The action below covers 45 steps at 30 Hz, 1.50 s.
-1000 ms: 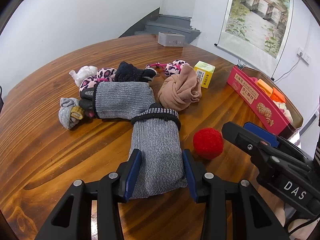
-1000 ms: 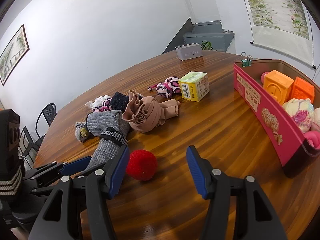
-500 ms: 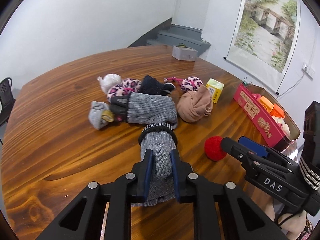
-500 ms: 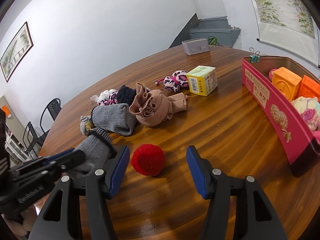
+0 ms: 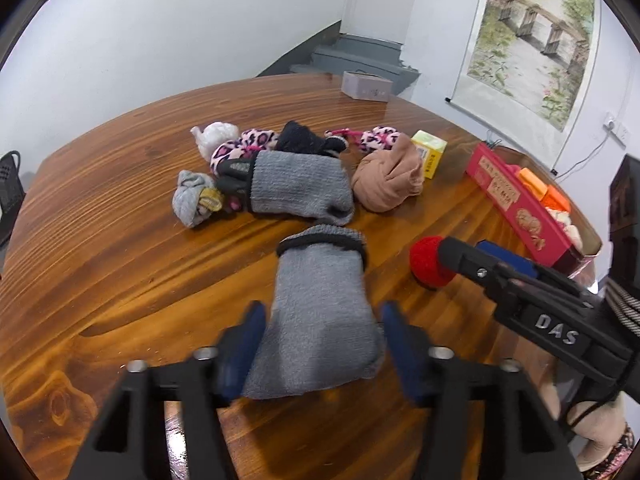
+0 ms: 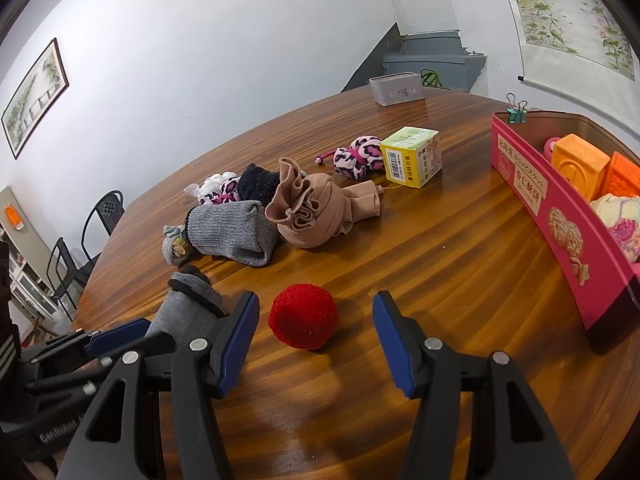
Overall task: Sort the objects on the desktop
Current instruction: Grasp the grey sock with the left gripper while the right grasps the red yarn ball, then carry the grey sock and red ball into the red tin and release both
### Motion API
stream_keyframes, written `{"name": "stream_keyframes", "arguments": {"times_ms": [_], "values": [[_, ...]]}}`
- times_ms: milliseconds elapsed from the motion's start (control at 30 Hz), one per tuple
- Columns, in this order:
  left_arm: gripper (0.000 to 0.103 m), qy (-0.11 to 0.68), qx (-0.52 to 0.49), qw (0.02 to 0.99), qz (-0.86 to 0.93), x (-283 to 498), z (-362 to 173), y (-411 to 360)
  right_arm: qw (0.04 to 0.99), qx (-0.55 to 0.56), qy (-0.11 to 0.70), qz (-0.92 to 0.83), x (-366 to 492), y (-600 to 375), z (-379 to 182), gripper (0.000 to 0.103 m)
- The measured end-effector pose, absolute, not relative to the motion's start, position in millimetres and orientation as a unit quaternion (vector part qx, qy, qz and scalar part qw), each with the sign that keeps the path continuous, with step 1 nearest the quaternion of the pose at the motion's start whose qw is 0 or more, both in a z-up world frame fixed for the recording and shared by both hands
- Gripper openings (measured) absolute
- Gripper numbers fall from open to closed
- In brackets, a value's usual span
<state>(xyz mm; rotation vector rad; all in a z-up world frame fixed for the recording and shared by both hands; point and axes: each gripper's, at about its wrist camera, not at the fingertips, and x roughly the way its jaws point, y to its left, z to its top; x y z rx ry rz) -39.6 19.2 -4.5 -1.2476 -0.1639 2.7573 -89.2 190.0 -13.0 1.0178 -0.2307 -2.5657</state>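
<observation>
A grey sock with a black cuff lies on the wooden table between the fingers of my left gripper, which is open around its near end; it also shows in the right wrist view. My right gripper is open, with a red woolly ball on the table between its fingertips; the ball also shows in the left wrist view. A pile of socks lies beyond: a second grey sock, a tan bundle, leopard-print pieces and a small grey knot.
A yellow carton stands behind the pile. A pink box with orange blocks and soft toys stands at the right. A grey box sits at the table's far edge. Chairs stand at the left.
My left gripper was open around the grey sock, shut on it and pulled it towards me away from the pile, and has now opened. The right gripper has closed in on the red ball.
</observation>
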Motion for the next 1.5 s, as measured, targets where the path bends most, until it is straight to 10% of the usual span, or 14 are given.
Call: {"name": "stream_keyframes", "arguments": {"times_ms": [567, 733, 1500], "values": [[0.046, -0.054, -0.419, 0.051, 0.905, -44.6, -15.4, 15.9, 0.183, 0.402, -0.021, -0.897, -100.7, 161.6, -24.1, 0.062], [0.042, -0.056, -0.412, 0.052, 0.908, -42.9, -12.0, 14.6, 0.184, 0.411, -0.017, -0.893, -103.1, 159.4, -27.2, 0.04], [0.02, -0.059, -0.375, 0.051, 0.924, -29.7, 15.0, 13.9, 0.172, 0.364, -0.074, -0.912, -87.1, 183.1, -12.8, 0.039]]}}
